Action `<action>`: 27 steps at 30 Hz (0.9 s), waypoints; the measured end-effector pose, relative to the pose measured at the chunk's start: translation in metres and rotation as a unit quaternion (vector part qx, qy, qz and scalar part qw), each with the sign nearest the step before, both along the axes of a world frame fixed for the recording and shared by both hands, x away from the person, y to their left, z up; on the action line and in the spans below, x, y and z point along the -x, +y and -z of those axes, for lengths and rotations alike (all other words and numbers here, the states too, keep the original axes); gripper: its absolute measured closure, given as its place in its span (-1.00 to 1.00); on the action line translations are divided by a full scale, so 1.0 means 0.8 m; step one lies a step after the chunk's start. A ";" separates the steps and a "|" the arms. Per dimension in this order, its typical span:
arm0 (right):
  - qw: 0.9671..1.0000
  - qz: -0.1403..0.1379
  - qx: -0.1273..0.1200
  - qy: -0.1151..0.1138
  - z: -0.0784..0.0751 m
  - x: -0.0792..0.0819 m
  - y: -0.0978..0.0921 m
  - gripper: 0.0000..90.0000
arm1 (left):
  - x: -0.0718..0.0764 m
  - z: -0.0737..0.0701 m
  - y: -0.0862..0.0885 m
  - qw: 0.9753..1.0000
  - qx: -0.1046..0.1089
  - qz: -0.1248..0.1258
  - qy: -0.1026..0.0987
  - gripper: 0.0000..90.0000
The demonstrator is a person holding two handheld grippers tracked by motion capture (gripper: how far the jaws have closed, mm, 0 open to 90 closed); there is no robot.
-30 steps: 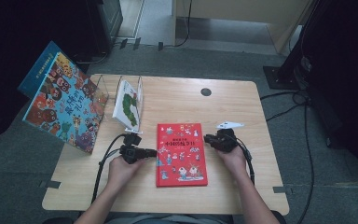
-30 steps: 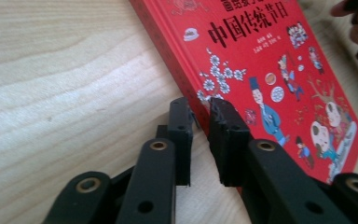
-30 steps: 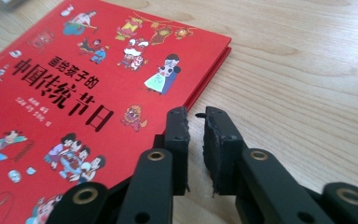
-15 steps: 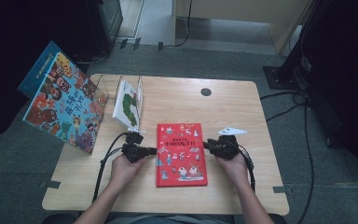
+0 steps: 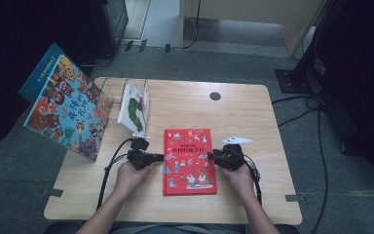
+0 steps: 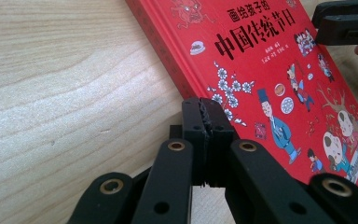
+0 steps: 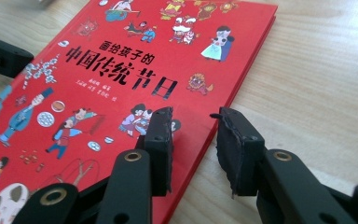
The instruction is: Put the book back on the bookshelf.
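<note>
The high view is dim at its edges: the floor and the corners are almost black, and the table (image 5: 185, 112) takes soft, even light from above. Shadows on it are weak. This view is a little soft and grainy. Both gripper views are brighter and warm. In them the red book (image 7: 121, 70) has sharp print in the middle, while its far edge and the near jaws are slightly blurred
</note>
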State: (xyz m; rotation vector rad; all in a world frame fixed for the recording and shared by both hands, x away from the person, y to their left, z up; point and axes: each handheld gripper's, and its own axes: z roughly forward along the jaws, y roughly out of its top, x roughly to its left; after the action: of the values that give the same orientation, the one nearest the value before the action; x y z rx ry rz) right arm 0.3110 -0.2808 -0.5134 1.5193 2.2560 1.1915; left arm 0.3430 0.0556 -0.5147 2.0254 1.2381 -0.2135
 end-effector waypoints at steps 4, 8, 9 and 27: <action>1.000 -0.004 -0.005 0.012 -0.001 0.002 0.000 0.46 | 0.002 0.001 0.000 1.000 0.002 -0.001 -0.006 1.00; 0.999 0.000 -0.007 0.035 -0.004 0.003 0.000 0.48 | 0.006 -0.004 -0.006 1.000 -0.022 0.000 -0.018 1.00; 0.999 -0.001 -0.003 0.037 -0.005 0.003 0.000 0.46 | 0.006 -0.005 -0.006 1.000 -0.025 0.000 -0.012 1.00; 0.987 0.046 -0.037 0.152 -0.012 -0.038 -0.020 0.49 | 0.007 -0.005 -0.029 1.000 -0.025 -0.014 -0.012 1.00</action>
State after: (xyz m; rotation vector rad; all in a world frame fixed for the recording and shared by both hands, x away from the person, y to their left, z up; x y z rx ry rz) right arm 0.3411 -0.2971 -0.5035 1.9290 2.3124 1.0908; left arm 0.3372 0.0321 -0.5111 2.0465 1.2683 -0.1454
